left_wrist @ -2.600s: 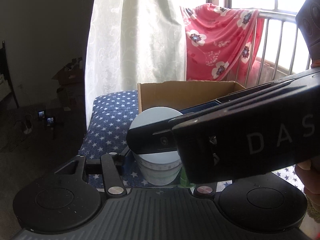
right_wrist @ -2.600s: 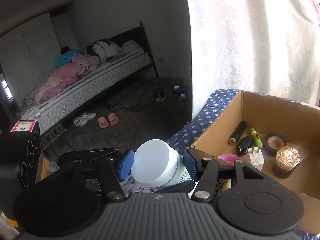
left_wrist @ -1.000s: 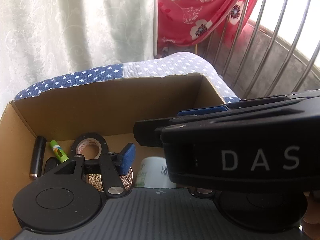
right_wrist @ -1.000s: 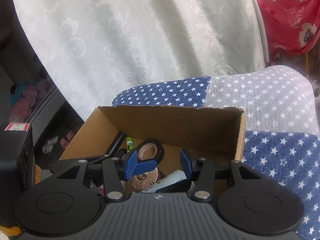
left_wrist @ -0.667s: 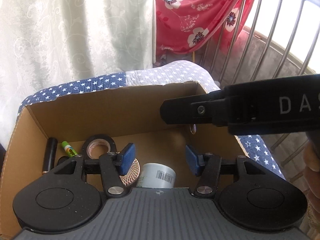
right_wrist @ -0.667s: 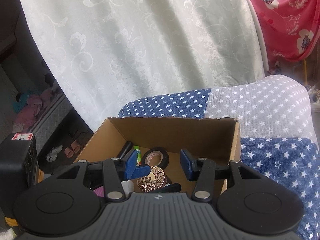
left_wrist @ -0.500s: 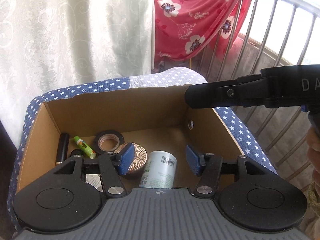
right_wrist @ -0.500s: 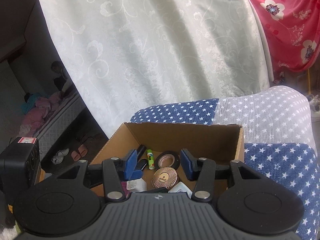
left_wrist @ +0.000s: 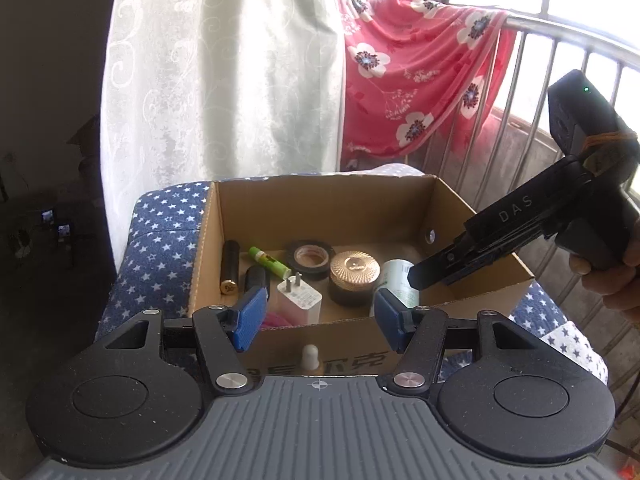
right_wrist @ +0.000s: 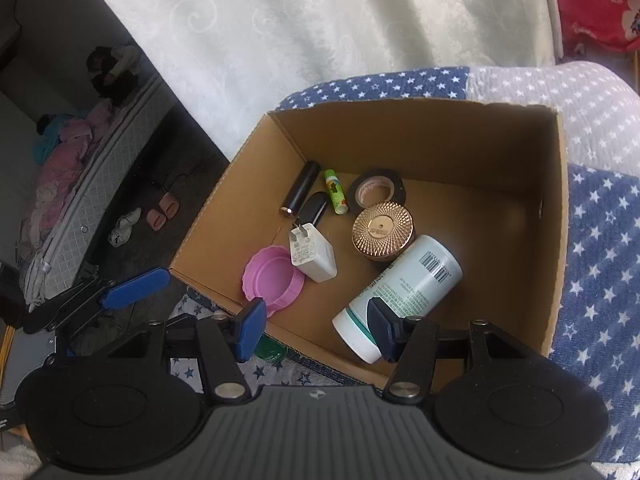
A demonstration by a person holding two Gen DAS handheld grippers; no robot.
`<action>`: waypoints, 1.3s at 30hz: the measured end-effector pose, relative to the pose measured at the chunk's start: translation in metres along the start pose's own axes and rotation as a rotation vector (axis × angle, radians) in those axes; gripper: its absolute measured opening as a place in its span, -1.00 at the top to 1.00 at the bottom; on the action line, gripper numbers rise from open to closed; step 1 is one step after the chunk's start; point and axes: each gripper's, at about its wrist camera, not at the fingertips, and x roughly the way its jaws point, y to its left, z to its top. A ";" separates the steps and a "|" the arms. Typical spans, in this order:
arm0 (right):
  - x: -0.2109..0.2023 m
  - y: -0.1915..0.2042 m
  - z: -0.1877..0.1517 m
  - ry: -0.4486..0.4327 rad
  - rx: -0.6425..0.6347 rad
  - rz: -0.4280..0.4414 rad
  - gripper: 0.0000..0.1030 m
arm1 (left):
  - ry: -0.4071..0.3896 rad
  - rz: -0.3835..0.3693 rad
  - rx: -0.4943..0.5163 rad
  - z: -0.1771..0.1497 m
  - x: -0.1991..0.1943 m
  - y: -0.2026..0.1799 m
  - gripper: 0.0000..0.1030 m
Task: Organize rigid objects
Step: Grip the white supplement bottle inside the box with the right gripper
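Note:
An open cardboard box (left_wrist: 320,208) (right_wrist: 420,136) holds a white barcoded bottle (right_wrist: 404,280) (left_wrist: 400,276) lying on its side, a gold-lidded jar (right_wrist: 382,230), a black tape roll (right_wrist: 378,190), a white charger (right_wrist: 314,256), a pink lid (right_wrist: 272,280), a green tube (right_wrist: 335,192) and a black cylinder (right_wrist: 300,192). My right gripper (right_wrist: 316,328) (left_wrist: 436,274) hovers over the box's near right corner. Its jaws are opening, with nothing gripped; the bottle lies loose below them. My left gripper (left_wrist: 320,320) stands open before the near wall, holding nothing.
The box sits on a blue star-patterned quilt (left_wrist: 160,248). A small dropper bottle (left_wrist: 310,356) and a green item (right_wrist: 272,350) lie outside the near wall. A white curtain (left_wrist: 240,80) and a railing with red flowered cloth (left_wrist: 420,80) stand behind. A hand (left_wrist: 612,280) holds the right gripper.
The white bottle, earlier between the right jaws over the quilt, now lies in the box. Both grippers have drawn back from the box, the left one farther. The right jaws have widened.

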 end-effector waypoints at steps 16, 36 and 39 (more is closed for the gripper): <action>0.098 -0.027 0.022 0.305 0.387 -0.191 -0.23 | -0.050 -0.007 -0.146 -0.031 -0.010 0.078 -0.16; 0.000 0.009 0.021 0.039 -0.040 -0.255 -0.46 | -0.037 -0.012 -0.136 -0.033 -0.006 0.077 -0.16; 0.033 0.042 0.029 0.136 -0.294 -0.333 -0.47 | -0.033 -0.003 -0.140 -0.034 -0.009 0.077 -0.16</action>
